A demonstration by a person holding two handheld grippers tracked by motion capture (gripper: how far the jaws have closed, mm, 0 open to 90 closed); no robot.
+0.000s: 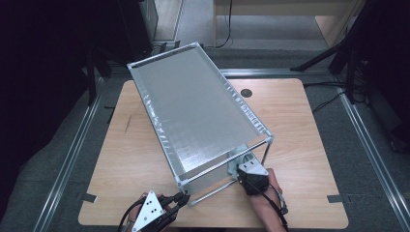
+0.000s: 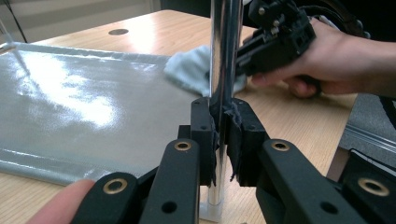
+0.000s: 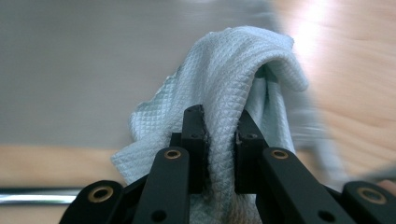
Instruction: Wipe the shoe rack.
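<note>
Dark floor and aluminium rails frame the wooden table (image 1: 300, 125), and on it I see a metal-framed rack (image 1: 193, 106) set at an angle, its grey mesh shelf catching the light. Working from the left, my left gripper (image 1: 181, 199) sits at the near edge of the table, reaching to the rack's near corner. In the left gripper view its jaws are pressed tight on the chrome leg (image 2: 223, 56) of that rack, pinching the upright tube between the pads; the leg's foot rests on the wood just below. Beyond the leg, in that same view, I can see my other hand and a pale cloth against the lower shelf. Moving right, my right gripper (image 1: 240, 166) is tucked under the top shelf at the rack's near end, the hand behind it on the table. In the right gripper view its jaws are clamped on a light blue waffle-weave cloth (image 3: 229, 93), which bunches up above the pads and lies against the grey shelf surface (image 3: 84, 70).
</note>
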